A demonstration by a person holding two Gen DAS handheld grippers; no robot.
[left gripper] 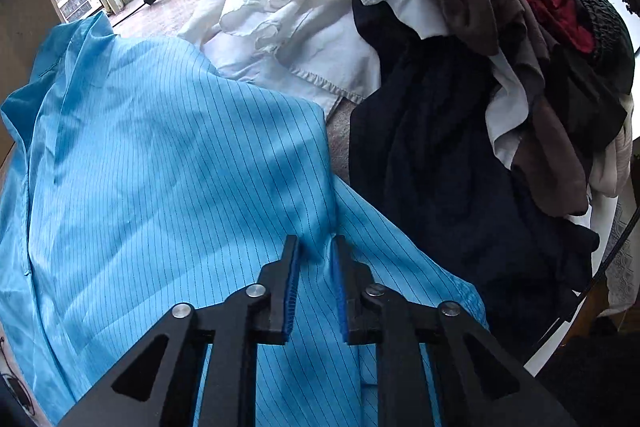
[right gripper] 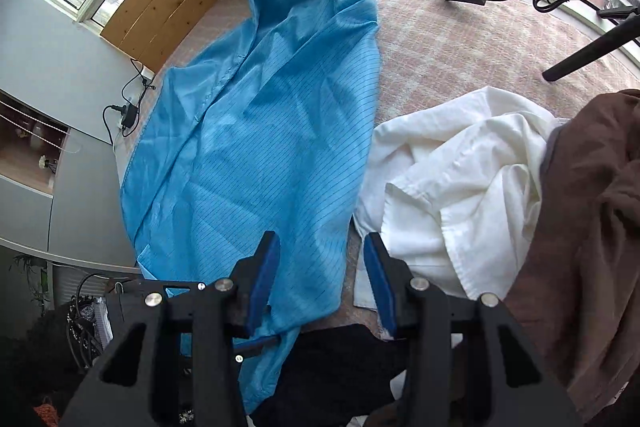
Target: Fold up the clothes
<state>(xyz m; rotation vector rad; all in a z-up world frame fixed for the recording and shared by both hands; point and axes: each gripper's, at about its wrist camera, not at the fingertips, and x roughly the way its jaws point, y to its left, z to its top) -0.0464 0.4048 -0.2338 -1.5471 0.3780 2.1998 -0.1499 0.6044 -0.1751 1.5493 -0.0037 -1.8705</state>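
Blue coat lies spread, unfolded, at 11 o'clock on the carpet; clothes pile at 2 o'clock awaits. Left claw pinches the coat's fabric; right claw gapes empty. Folding barely begun.

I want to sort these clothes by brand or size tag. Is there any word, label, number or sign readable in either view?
None: no readable text shows on the blue striped garment, the white shirt, the brown garment or the dark garment.
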